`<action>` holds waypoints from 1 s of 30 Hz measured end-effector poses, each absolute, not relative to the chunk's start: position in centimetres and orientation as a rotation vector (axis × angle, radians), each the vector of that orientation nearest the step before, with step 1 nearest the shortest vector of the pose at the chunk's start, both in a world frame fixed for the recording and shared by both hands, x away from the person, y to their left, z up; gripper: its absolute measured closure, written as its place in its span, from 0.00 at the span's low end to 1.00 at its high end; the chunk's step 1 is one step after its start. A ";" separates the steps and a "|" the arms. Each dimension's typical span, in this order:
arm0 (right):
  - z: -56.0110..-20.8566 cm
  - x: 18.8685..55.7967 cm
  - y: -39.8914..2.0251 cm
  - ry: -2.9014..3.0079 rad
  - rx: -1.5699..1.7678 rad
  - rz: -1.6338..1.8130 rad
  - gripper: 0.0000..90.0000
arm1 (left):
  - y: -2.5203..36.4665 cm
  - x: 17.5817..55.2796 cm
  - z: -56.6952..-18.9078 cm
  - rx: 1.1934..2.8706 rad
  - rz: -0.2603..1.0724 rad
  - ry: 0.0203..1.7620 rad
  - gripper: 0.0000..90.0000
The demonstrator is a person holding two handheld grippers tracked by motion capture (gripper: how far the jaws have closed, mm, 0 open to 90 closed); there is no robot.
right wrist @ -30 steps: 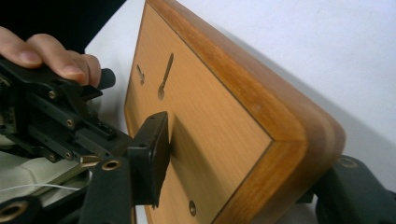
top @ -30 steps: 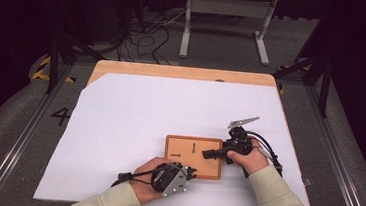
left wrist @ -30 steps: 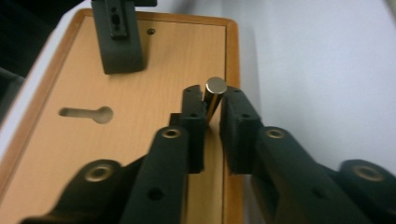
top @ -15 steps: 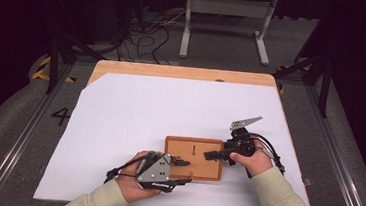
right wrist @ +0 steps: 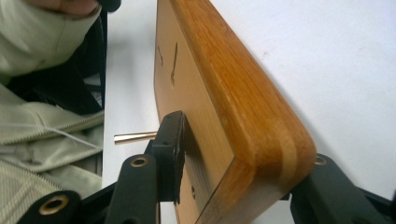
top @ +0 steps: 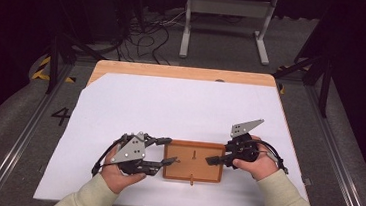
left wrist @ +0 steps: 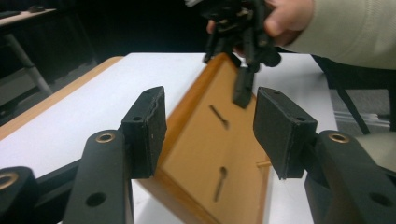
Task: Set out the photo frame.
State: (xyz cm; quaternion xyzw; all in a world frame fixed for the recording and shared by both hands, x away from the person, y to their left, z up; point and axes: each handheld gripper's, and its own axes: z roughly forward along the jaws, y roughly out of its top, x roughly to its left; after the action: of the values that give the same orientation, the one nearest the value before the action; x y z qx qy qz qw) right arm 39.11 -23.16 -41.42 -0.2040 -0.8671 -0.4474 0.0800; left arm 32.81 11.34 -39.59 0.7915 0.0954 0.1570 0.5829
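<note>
A wooden table [top: 123, 68] under a large white sheet [top: 170, 112] takes up the middle of the high view, with dark floor, cables and a grey metal stand [top: 226, 16] behind it at the top of the frame. On the sheet, low and just right of centre, lies a flat rectangular orange-brown wooden board [top: 193, 160] with keyhole-shaped slots cut in its face and a thin brass-coloured peg [top: 192, 180] sticking out of its near edge. The black right gripper [top: 212, 161], lower right of centre, has been closing; in the right gripper view the board's rounded corner [right wrist: 261, 140] sits between its jaws, one pad against the face. The black left gripper [top: 169, 151], lower left, has just been opening: its jaws stand wide, clear of the board's left end.
</note>
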 end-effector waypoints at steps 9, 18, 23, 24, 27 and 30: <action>-40.3 37.8 -22.7 -2.741 -0.439 -1.277 0.69 | 13.9 34.0 -39.0 1.737 0.400 0.342 0.48; -39.6 36.9 -22.2 -2.855 -0.214 -1.254 0.73 | 16.0 35.1 -39.6 1.656 0.360 0.456 0.49; -39.2 35.8 -21.7 -2.944 -0.023 -1.213 0.79 | 17.3 36.7 -41.3 1.647 0.350 0.587 0.49; -39.2 35.6 -21.7 -2.952 -0.016 -1.211 0.79 | 17.5 36.8 -41.5 1.643 0.354 0.604 0.49; -39.2 35.6 -21.7 -2.964 0.007 -1.215 0.79 | 17.7 37.0 -41.6 1.638 0.364 0.626 0.49; -39.1 35.4 -21.6 -2.986 0.056 -1.223 0.79 | 17.5 36.9 -41.6 1.653 0.374 0.617 0.49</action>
State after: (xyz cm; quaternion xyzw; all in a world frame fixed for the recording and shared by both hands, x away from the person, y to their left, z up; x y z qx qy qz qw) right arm 35.41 -21.58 -39.06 0.0174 -0.9244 -0.3786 -0.0426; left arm 36.90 17.51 -41.58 0.7190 0.2684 0.1628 0.6201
